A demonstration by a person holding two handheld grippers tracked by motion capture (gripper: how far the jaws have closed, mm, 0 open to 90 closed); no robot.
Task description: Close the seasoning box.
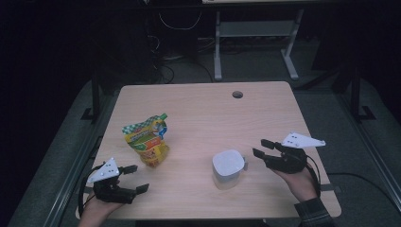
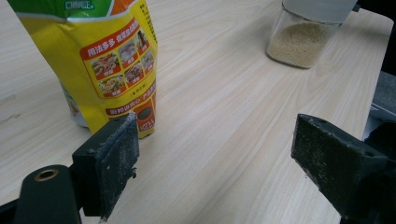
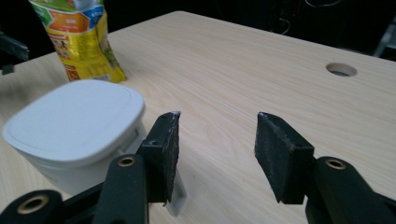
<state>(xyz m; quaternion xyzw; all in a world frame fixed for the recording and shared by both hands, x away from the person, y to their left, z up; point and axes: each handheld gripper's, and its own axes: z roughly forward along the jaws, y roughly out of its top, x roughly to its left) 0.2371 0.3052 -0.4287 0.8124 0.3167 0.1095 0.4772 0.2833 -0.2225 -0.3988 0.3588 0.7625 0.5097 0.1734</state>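
A yellow-and-green printed plastic pouch (image 1: 147, 140) stands upright toward the left edge of the light wooden tabletop (image 1: 203, 106); a clear square jar with a white lid (image 1: 228, 167) sits near the front edge. Both claws are released and empty — the left claw (image 1: 135, 178) at the front-left corner, the right claw (image 1: 261, 147) just beside the jar.

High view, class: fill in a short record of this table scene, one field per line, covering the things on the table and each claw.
Surface: light wooden table with a round cable hole
Pouch: yellow-green pouch, upright, left of centre
Container: clear container with white lid, holding pale grains
Left claw: open, empty, near the pouch
Right claw: open, empty, beside the container
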